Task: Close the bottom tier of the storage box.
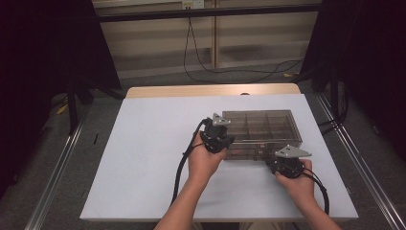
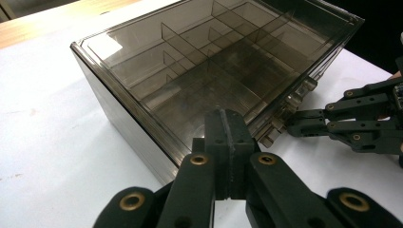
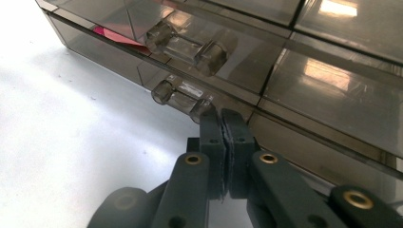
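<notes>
On the white table (image 1: 143,158), left of the smoky plastic organizer box (image 1: 261,125), I rest my left gripper (image 2: 230,124) with its jaws fully together and empty, its tip on the near left corner of the closed lid. Toward the right along the box's front wall, my right gripper (image 3: 223,124) is also pinched together on nothing, just below the lower latch (image 3: 183,99), so I judge that opening is not yet started. Left of the box the table is wide and free, while right of the box the table edge is near.

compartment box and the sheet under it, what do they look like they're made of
Compartment box: probably hard moulded plastic, smoke-tinted and see-through, since its inner dividers show through the glossy lid and light glints off it. Its latch looks like the same clear plastic.

White sheet: matte, no glare; could be paper, board or laminate. A wood-look table edge shows behind it.
</notes>
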`<state>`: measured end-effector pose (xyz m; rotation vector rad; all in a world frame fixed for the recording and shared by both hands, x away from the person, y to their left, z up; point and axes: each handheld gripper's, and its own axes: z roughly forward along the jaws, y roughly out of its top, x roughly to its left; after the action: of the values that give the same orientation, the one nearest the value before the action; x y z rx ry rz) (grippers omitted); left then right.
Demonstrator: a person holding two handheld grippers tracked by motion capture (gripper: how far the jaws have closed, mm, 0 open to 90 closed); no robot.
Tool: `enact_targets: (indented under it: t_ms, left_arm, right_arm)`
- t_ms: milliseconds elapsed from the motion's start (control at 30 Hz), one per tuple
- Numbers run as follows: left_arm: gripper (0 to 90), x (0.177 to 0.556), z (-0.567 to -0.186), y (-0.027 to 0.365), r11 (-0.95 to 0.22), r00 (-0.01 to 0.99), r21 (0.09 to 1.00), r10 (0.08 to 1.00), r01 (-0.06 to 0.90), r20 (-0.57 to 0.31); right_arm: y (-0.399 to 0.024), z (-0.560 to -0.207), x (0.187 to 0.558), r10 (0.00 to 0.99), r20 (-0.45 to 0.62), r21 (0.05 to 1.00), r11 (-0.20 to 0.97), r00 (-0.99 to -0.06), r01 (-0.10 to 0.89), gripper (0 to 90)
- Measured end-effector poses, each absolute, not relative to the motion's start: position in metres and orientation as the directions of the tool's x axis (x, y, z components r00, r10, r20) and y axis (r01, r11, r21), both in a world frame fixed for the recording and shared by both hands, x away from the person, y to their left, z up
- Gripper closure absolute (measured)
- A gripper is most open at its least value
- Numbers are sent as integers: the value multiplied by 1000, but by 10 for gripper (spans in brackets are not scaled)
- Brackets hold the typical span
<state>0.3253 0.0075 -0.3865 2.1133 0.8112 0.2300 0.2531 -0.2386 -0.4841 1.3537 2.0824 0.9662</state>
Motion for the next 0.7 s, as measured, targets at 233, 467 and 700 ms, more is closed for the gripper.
enact_targets:
  t_ms: [233, 467, 700]
  left_arm:
    - [900, 325, -387, 7, -434, 775, 772, 621, 465, -117]
    - [900, 324, -387, 7, -434, 775, 773, 622, 462, -114]
    - [900, 325, -387, 8, -424, 771, 775, 624, 469, -125]
  right_arm:
    - [-239, -485, 255, 915, -11, 772, 264, -402, 578, 883]
    - [-239, -485, 255, 915, -12, 774, 264, -403, 575, 881]
    - [-240, -486, 256, 914, -19, 774, 270, -404, 573, 867]
